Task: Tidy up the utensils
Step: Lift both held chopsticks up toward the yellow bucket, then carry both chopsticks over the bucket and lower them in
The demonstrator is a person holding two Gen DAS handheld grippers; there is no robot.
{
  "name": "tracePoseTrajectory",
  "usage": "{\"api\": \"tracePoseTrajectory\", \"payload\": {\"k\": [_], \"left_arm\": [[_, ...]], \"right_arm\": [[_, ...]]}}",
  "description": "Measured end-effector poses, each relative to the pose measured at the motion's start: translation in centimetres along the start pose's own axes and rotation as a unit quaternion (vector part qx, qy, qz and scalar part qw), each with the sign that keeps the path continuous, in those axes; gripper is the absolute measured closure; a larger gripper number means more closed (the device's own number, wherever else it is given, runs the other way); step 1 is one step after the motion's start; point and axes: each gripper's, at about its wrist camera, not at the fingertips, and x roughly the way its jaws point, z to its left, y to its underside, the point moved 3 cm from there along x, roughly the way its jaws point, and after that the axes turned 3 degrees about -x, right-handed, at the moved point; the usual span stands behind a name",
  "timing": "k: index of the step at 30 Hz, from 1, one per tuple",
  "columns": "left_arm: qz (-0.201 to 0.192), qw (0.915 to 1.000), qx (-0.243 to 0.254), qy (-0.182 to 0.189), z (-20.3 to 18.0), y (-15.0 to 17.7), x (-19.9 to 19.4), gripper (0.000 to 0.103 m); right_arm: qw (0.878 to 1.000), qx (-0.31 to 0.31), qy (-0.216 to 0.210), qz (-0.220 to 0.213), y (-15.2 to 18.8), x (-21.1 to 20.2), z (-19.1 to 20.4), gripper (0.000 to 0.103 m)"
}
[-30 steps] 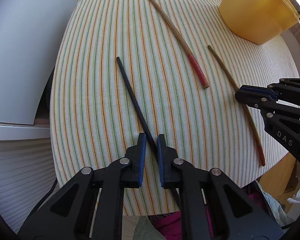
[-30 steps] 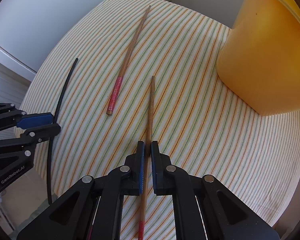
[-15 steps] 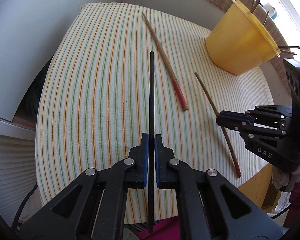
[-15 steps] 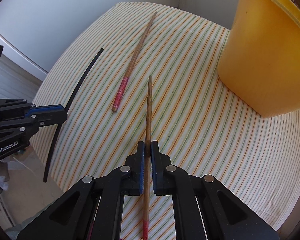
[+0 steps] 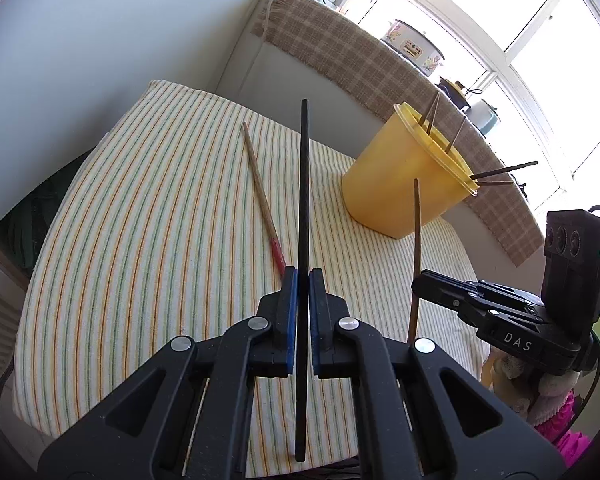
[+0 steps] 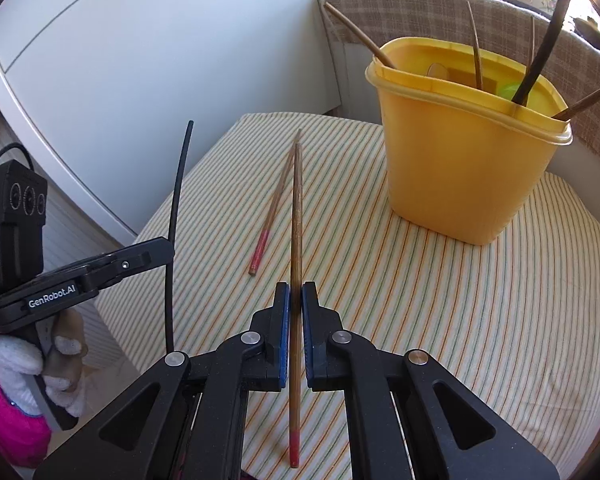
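Both chopsticks now lifted clear of the striped cloth, unlike a second earlier, when each lay flat on it; both views tilted up since then, with window and far ledge newly in sight.

Left gripper (image 5: 303, 276): jaws clenched on black chopstick (image 5: 303, 208), gripped at about mid-length, far end reaching over the cloth, near end passing back below the jaws. Same gripper (image 6: 162, 250) seen at the left edge of the right wrist view, black chopstick (image 6: 178, 192) standing roughly upright in it; gloved hand (image 6: 32, 368) around the handle, pink sleeve below.

Right gripper (image 6: 295, 294): jaws clenched on brown chopstick (image 6: 296, 216), red-painted end nearest the camera, plain end pointing far. Same gripper (image 5: 428, 284) at the right of the left wrist view, brown chopstick (image 5: 417, 232) roughly upright in it.

Third chopstick (image 5: 261, 196), brown with a red end, lying on the striped tablecloth (image 5: 140, 220), just left of the held black one; in the right wrist view, third chopstick (image 6: 274, 208) just left of the held brown one, red end near.

Yellow container (image 5: 396, 184) standing at the far right of the cloth, well apart from both grippers; several sticks and utensils already inside yellow container (image 6: 460, 168), leaning against its rim. Checked cloth (image 5: 360, 68) draped over the ledge behind.
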Motion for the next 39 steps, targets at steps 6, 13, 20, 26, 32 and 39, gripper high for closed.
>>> {"api": "tracePoseTrajectory", "payload": {"k": [6,13,20,26,32,39], "left_arm": [[-0.059,0.9981,0.002,0.019,-2.1,-0.7,-1.9,0.100],[-0.096,0.9943,0.035,0.030,-5.1,-2.2,-3.0,0.100],[-0.108,0.9918,0.055,0.038,-6.9,-3.1,-3.5,0.100],[-0.114,0.9901,0.064,0.050,-8.2,-3.8,-4.1,0.100],[-0.126,0.9872,0.075,0.063,-9.6,-4.9,-4.7,0.100],[-0.148,0.9823,0.086,0.076,-11.6,-6.7,-5.6,0.100]], "right_arm": [[0.998,0.019,-0.002,-0.059,-0.1,-2.9,-1.0,0.098],[0.993,-0.006,0.031,-0.118,-1.2,-6.0,-0.6,0.098],[0.987,-0.028,0.055,-0.145,-1.9,-8.4,0.1,0.098],[0.985,-0.026,0.057,-0.162,-2.6,-10.0,-0.4,0.098],[0.980,-0.025,0.059,-0.188,-3.4,-12.9,-0.8,0.098],[0.973,-0.032,0.063,-0.221,-5.3,-15.9,-1.1,0.098]]}}
